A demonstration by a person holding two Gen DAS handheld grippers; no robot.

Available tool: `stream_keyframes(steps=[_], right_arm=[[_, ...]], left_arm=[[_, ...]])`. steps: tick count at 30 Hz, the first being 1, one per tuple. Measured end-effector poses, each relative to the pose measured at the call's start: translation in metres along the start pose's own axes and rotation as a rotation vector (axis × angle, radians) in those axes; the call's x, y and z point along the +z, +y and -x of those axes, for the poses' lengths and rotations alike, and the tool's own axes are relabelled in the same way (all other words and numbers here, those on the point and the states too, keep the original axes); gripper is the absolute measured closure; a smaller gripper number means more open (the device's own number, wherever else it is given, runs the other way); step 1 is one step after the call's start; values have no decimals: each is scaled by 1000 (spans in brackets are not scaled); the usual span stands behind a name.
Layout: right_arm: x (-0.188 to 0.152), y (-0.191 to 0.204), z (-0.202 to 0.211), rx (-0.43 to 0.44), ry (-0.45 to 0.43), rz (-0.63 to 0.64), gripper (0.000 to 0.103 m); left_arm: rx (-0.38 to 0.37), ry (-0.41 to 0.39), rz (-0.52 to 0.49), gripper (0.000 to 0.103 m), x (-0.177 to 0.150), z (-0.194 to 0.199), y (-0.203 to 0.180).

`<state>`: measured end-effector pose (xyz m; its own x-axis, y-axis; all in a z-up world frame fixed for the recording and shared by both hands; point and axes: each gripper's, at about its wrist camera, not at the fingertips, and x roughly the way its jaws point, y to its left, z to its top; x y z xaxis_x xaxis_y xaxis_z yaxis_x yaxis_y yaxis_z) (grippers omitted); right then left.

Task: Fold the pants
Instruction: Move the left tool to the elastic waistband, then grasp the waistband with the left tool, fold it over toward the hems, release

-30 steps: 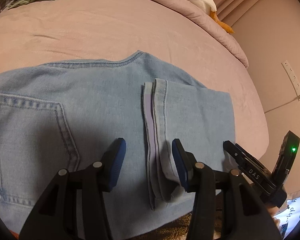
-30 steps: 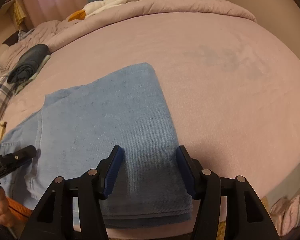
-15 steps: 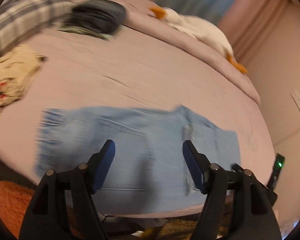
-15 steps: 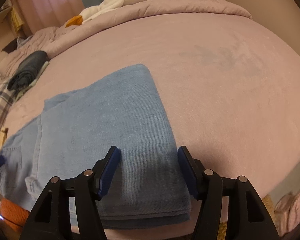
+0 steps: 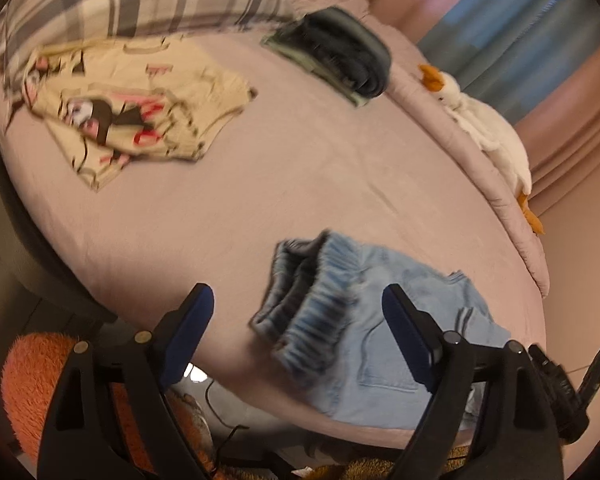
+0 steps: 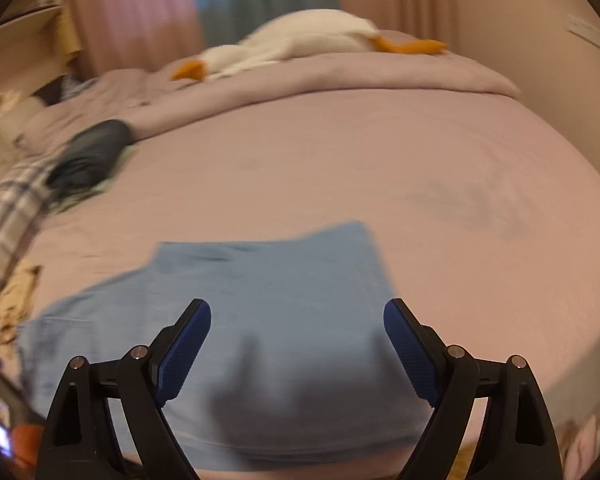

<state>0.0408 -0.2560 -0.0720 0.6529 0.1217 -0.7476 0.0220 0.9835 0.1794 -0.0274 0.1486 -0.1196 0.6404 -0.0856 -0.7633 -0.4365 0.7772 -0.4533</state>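
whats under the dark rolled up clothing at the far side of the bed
A flat green garment pokes out beneath the dark rolled clothing, both on the pink bed sheet. How far the green piece runs underneath is covered, and the frames are blurred.

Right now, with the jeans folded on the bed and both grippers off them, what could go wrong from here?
1. The folded jeans lie at the near edge of the bed; a nudge could slide them off.
2. The left gripper and right gripper have their jaws opening with nothing clamped, so the fold may spring loose.
3. The waistband end looks bunched and may need smoothing.
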Motion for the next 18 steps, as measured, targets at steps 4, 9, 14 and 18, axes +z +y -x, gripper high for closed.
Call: stream_keyframes(steps=[4, 9, 14, 18], right_arm=[[12, 36, -6, 104, 31, 65, 15], [11, 67, -8, 125, 17, 144, 15], [2, 75, -15, 140, 50, 145, 15], [-9, 76, -19, 135, 86, 144, 15]], left_arm=[[-21, 64, 7, 17, -8, -13, 6], [-66, 114, 61, 17, -13, -24, 19], [-114, 166, 61, 18, -19, -33, 19], [-189, 192, 55, 19, -22, -38, 11]])
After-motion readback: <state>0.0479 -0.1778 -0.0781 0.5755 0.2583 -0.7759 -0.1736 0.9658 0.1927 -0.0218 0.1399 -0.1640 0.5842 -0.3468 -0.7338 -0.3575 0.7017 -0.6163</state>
